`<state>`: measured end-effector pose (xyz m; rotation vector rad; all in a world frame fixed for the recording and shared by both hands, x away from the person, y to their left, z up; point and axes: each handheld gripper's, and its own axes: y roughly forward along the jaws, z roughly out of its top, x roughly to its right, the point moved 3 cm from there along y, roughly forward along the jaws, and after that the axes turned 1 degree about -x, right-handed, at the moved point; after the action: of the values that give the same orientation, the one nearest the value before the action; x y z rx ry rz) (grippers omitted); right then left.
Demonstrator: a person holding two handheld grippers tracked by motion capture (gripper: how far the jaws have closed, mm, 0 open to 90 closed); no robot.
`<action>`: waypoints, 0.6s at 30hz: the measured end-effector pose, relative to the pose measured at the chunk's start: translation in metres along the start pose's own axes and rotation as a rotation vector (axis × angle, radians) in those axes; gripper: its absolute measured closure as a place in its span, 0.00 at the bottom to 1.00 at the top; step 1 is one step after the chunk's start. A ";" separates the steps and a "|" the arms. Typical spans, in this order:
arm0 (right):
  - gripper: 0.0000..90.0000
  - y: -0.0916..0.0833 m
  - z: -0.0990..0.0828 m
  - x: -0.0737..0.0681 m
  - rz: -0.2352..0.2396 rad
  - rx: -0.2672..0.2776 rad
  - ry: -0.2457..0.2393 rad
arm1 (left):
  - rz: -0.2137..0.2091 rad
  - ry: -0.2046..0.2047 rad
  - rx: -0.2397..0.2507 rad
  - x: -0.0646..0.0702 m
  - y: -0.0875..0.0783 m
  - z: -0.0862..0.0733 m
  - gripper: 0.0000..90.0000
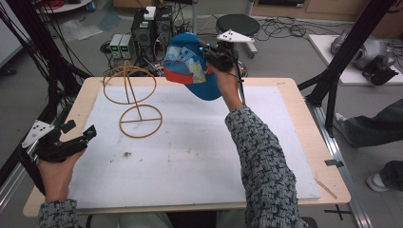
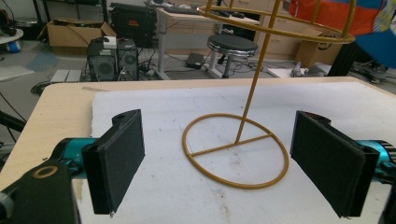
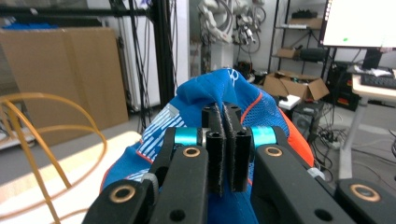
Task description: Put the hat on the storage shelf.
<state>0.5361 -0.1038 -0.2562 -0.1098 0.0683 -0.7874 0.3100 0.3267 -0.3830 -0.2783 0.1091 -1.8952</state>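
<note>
Left claw (image 1: 78,137) rests wide apart and empty at the desk's (image 1: 285,90) nine o'clock edge, facing the gold wire stand (image 1: 135,97). Moving right, we grip the blue cap (image 1: 192,66) in the right claw (image 1: 209,54), jaws pinched on its fabric, aloft at twelve o'clock. We judge it should settle crown-first over the stand's top hoops, lowered slowly.

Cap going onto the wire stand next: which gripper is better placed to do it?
Right. The right gripper already holds the cap aloft beside the wire stand; the left gripper waits open near the table edge.
</note>
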 end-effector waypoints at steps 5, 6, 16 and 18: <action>0.98 -0.007 0.020 -0.008 0.037 0.045 0.008 | 0.003 -0.003 0.009 0.000 -0.001 0.001 0.20; 0.98 -0.008 0.025 -0.011 0.049 0.060 0.005 | 0.005 -0.003 0.010 -0.001 -0.002 0.002 0.20; 0.98 -0.010 0.063 -0.048 0.177 0.125 0.016 | 0.009 -0.006 0.023 -0.003 -0.006 0.004 0.20; 0.98 -0.009 0.068 -0.057 0.205 0.131 0.019 | 0.010 -0.006 0.024 -0.004 -0.007 0.004 0.20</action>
<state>0.4965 -0.0653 -0.1867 0.0282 0.0448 -0.5868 0.3061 0.3330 -0.3781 -0.2668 0.0828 -1.8842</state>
